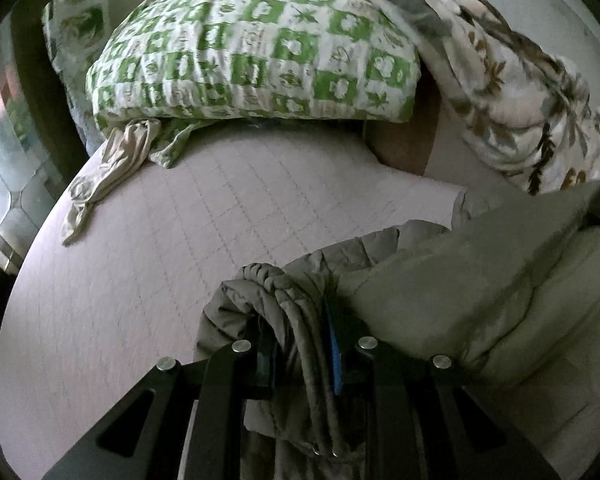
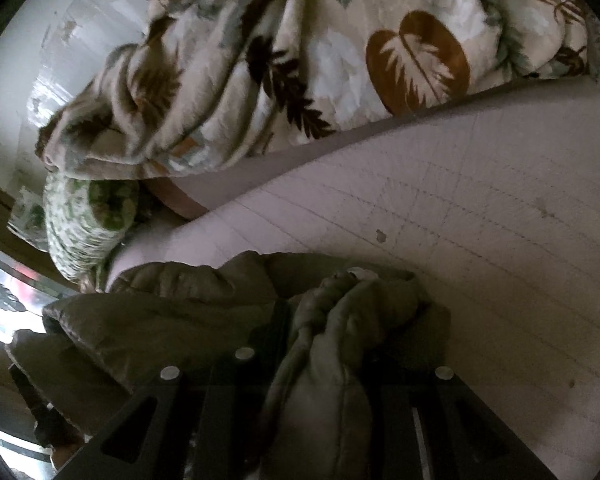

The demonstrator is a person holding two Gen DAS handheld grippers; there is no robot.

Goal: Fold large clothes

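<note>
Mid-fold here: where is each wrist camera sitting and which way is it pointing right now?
Left wrist: rides the left gripper, looking along its fingers over the bed to the green checked pillow; the fingers pinch a bunched olive jacket.
Right wrist: rides the right gripper, facing the leaf-print blanket and white wall; its fingers clamp the jacket too.
Shared: jacket, bed, pillow, blanket. Only gripper parts show.

Home bedroom. Quilted pale mattress point(image 1: 148, 280) across centre of frame, green-check pillow point(image 1: 252, 52) at top, leaf-print blanket point(image 2: 300, 72) bunched upper middle in rt view. Worn white wall point(image 2: 40, 80) upper left, patterned window glass point(image 1: 0, 152) at left edge.
</note>
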